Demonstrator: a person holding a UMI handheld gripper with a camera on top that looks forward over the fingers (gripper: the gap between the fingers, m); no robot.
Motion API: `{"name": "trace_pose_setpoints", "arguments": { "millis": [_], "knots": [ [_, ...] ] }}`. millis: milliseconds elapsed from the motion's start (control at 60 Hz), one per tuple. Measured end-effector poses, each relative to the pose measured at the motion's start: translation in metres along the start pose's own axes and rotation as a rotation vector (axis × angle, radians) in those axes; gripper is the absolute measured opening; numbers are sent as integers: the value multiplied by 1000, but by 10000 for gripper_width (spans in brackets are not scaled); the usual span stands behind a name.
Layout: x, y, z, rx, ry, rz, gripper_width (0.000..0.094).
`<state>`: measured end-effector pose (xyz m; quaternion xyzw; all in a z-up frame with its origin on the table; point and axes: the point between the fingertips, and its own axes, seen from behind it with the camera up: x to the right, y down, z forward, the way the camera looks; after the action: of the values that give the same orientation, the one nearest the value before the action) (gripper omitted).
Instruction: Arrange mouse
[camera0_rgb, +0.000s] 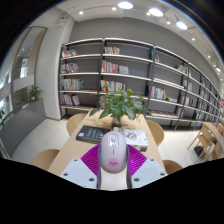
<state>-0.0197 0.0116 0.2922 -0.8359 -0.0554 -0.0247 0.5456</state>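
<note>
A pale grey-pink computer mouse with a scroll wheel and a small pink mark sits between my gripper's two fingers. The magenta pads press on both its sides, so the gripper is shut on the mouse and holds it above a light wooden table. The mouse points away from me, toward the table's far side.
On the table beyond the mouse lie a dark keyboard-like object and a book or box, with a green potted plant behind. Wooden chairs ring the table. Long bookshelves line the back wall.
</note>
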Motion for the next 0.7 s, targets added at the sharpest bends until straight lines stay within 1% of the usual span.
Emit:
{"name": "trace_pose_setpoints", "arguments": {
  "millis": [17,67,83,133,167,183,200,233,250,283,300,317,417,467,533,633,667,700],
  "knots": [
    [12,-6,3,4,10,4,342],
    [50,3,-6,27,24,29,342],
    [62,-5,-6,25,25,39,342],
    [93,10,-4,16,34,64,341],
    [113,27,-2,-13,47,68,340],
    [119,51,-1,-19,56,66,340],
    [132,54,-2,-44,60,64,339],
    [149,78,1,-91,73,66,340],
    [152,100,6,-108,78,69,340],
    [160,126,10,-153,74,83,340],
    [163,150,14,-172,70,93,341],
    [165,156,16,-198,65,107,340],
    [169,246,28,-350,53,124,341],
    [166,274,24,-409,35,133,342],
    [156,304,27,-442,12,148,341],
    [150,335,26,-513,-1,99,343],
    [152,329,28,-493,2,93,344],
    [148,337,27,-488,5,105,359]
  ]
}}
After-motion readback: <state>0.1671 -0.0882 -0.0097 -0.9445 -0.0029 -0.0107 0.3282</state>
